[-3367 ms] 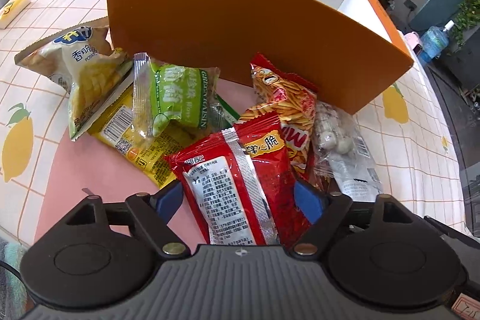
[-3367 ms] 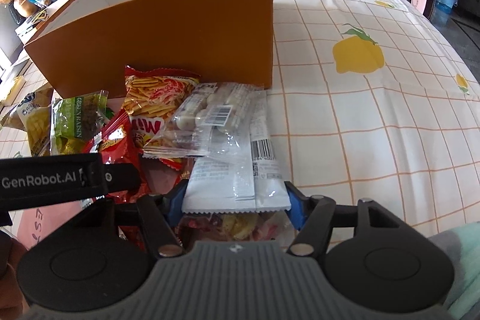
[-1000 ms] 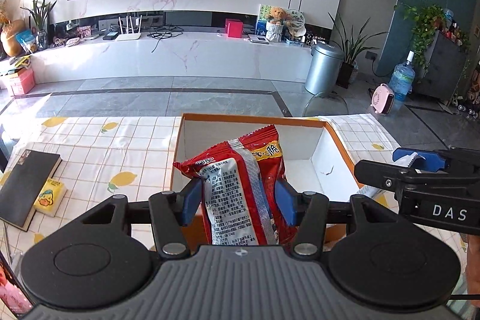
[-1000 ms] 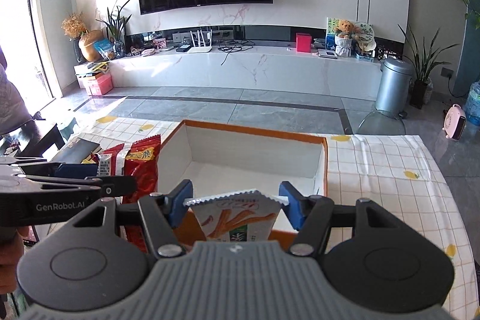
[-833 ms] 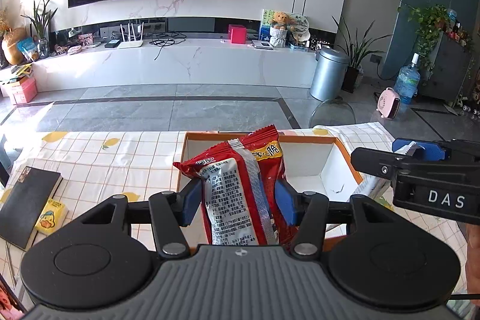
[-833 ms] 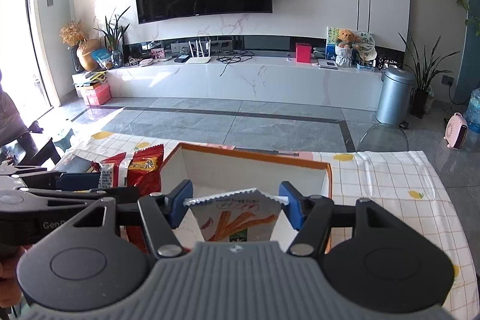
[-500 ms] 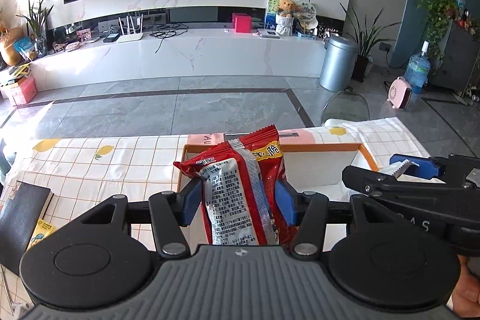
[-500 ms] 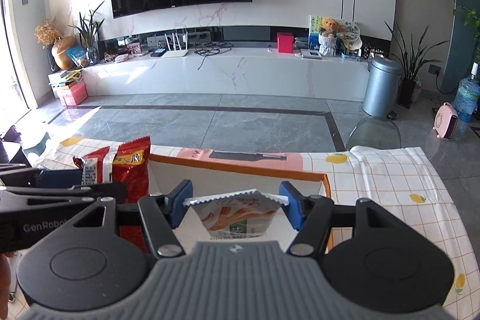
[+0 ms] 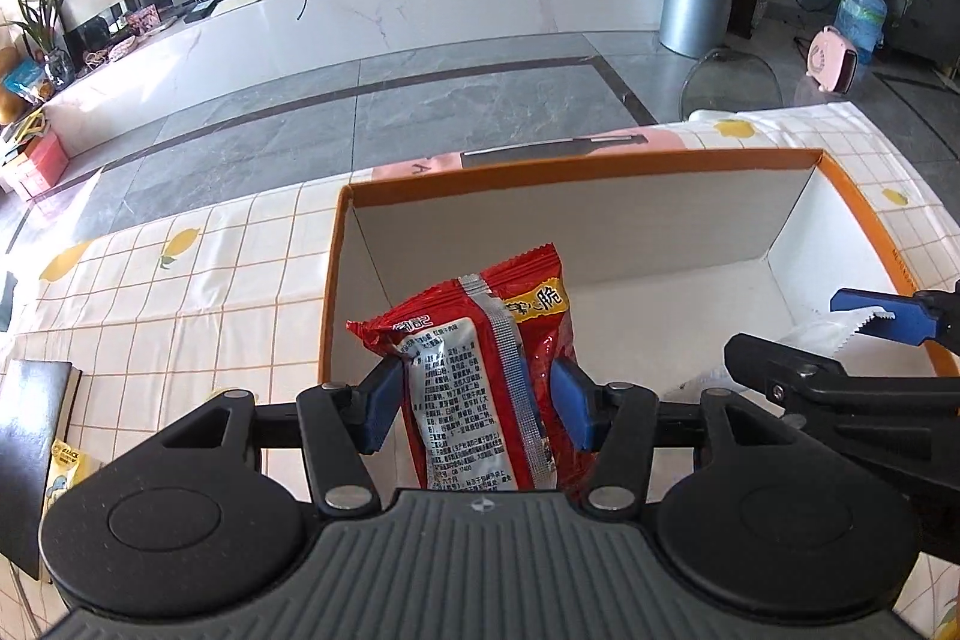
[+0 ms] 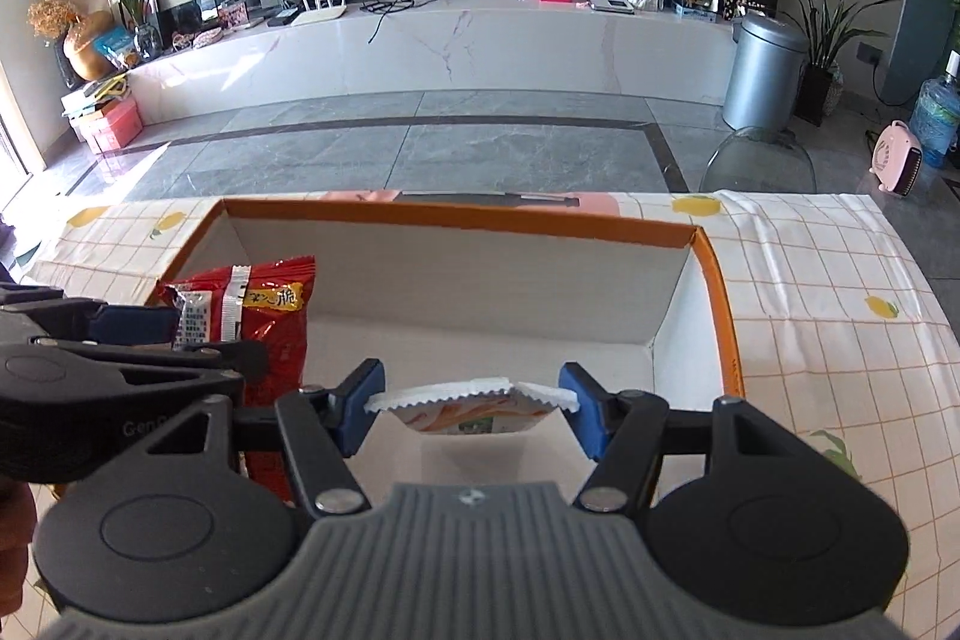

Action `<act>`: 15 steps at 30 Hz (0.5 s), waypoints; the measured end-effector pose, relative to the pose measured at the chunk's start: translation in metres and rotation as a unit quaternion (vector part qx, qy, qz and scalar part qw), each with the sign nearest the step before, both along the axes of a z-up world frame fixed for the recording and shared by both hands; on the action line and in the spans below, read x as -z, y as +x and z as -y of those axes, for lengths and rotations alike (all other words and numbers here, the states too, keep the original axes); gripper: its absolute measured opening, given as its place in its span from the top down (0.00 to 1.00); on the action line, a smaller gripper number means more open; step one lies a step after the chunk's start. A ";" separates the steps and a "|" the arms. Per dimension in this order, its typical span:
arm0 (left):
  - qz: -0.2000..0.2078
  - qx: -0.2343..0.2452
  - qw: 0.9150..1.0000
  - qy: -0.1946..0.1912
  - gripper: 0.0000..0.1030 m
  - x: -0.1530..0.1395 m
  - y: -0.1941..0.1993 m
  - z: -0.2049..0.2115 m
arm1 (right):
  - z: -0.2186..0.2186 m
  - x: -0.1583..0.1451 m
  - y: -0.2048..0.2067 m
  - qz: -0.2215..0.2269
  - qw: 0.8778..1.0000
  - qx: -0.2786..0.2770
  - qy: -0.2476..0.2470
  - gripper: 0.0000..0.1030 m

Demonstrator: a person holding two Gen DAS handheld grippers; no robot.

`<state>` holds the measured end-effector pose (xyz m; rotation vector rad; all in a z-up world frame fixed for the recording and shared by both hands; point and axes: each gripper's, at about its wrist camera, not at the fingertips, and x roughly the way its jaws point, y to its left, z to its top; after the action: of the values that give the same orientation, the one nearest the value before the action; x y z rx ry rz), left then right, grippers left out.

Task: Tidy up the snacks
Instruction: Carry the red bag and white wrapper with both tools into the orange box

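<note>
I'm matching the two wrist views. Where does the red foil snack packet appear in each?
Left wrist: red foil snack packet at lower centre, clamped in the left gripper.
Right wrist: at left, behind the left gripper's arm.
Shared landmark: the orange cardboard box with white inside.

The right gripper (image 10: pixel 471 409) pinches a white snack packet (image 10: pixel 474 409) by its crimped edges, both blue fingers (image 10: pixel 585 409) touching it, above the open orange box (image 10: pixel 720 298) — white inside, on a lemon-print tablecloth (image 10: pixel 840 316). At left, the left gripper (image 10: pixel 144 334) holds a red snack bag (image 10: pixel 270 316) upright over the box's left end — beside the white packet, apart from it.
</note>
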<state>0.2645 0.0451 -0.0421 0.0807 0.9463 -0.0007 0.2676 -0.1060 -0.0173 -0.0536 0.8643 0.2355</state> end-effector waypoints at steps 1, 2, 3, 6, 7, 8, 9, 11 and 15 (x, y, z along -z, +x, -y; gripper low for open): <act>-0.004 0.003 1.000 0.003 0.40 0.002 -0.002 0.002 | 0.002 0.004 -0.001 -0.011 1.000 -0.002 -0.004 0.40; -0.008 0.005 1.000 0.007 0.40 0.004 -0.001 0.003 | 0.003 0.007 -0.002 -0.022 1.000 -0.003 -0.006 0.40; -0.012 0.007 1.000 0.010 0.40 0.006 -0.001 0.005 | 0.005 0.010 -0.004 -0.033 0.999 -0.007 -0.009 0.40; -0.025 0.019 0.999 0.024 0.39 0.012 0.000 0.007 | 0.005 0.018 -0.009 -0.070 0.997 -0.018 -0.021 0.39; -0.028 0.020 0.999 0.027 0.38 0.013 0.001 0.007 | 0.005 0.022 -0.010 -0.089 0.996 -0.020 -0.022 0.39; -0.031 0.020 0.999 0.029 0.38 0.015 0.001 0.008 | 0.006 0.025 -0.009 -0.103 0.994 -0.020 -0.021 0.39; -0.034 0.018 0.999 0.031 0.38 0.016 0.001 0.008 | 0.007 0.030 -0.008 -0.121 0.992 -0.018 -0.021 0.39; -0.038 0.018 0.999 0.034 0.37 0.017 0.000 0.008 | 0.008 0.036 -0.004 -0.146 0.989 -0.011 -0.012 0.39; -0.040 0.021 0.998 0.042 0.32 0.015 -0.001 0.006 | 0.007 0.045 0.004 -0.179 0.984 -0.002 0.009 0.39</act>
<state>0.2633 0.0388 -0.0567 0.1791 1.0238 -0.0021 0.2714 -0.1129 -0.0626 0.0056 1.2203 0.2609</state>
